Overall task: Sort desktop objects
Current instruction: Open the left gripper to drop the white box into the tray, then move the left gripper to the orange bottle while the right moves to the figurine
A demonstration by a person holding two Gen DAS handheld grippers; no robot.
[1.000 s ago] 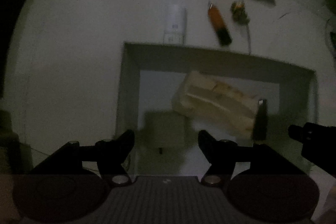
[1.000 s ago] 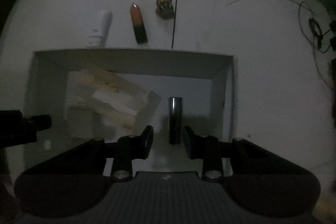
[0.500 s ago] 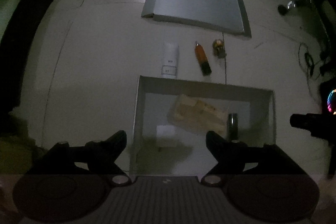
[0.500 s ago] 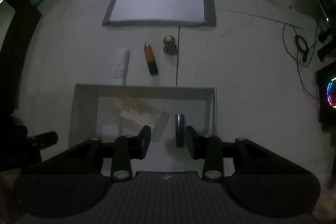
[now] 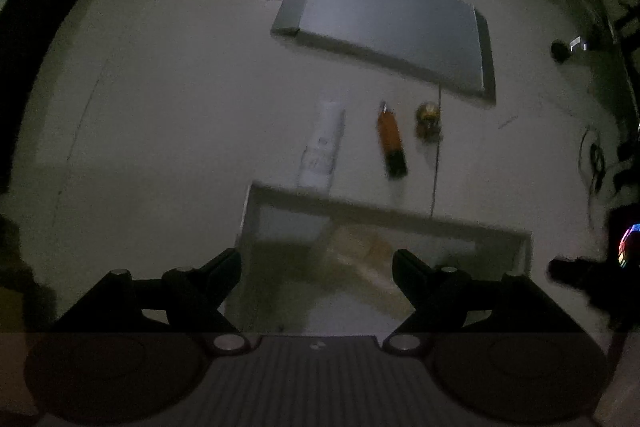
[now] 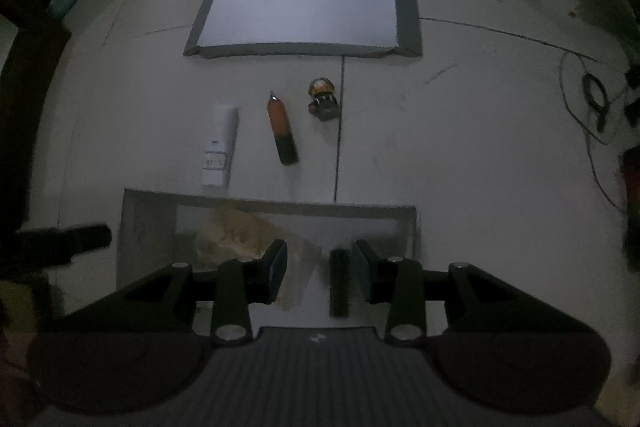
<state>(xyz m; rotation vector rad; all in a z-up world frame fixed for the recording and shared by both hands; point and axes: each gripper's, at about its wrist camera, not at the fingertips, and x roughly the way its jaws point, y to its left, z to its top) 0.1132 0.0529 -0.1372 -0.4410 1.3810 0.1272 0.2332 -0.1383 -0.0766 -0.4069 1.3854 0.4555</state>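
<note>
- The left gripper was held above the near left part of an open grey box, its jaws spread wide with nothing between them.
- The right gripper was held above the same box, its jaws parted and empty.
- A dark cylinder was seen lying in the box, below the gap between the right gripper's fingers and close to the right-hand one; contact could not be judged.
- A crumpled beige packet was seen inside the box, to the left of the cylinder; in the left wrist view it appeared blurred.
- Three things were laid in a row on the pale floor just beyond the box's far wall: a white tube, an orange and black pen-like object and a small figurine.
- The tube's near end was seen just beside the far wall; the other two were set further off.
- A flat grey lid or board was laid well beyond the row.
- Cables were seen on the floor at the far right.
- The scene was dimly lit, and the left wrist view was smeared.
</note>
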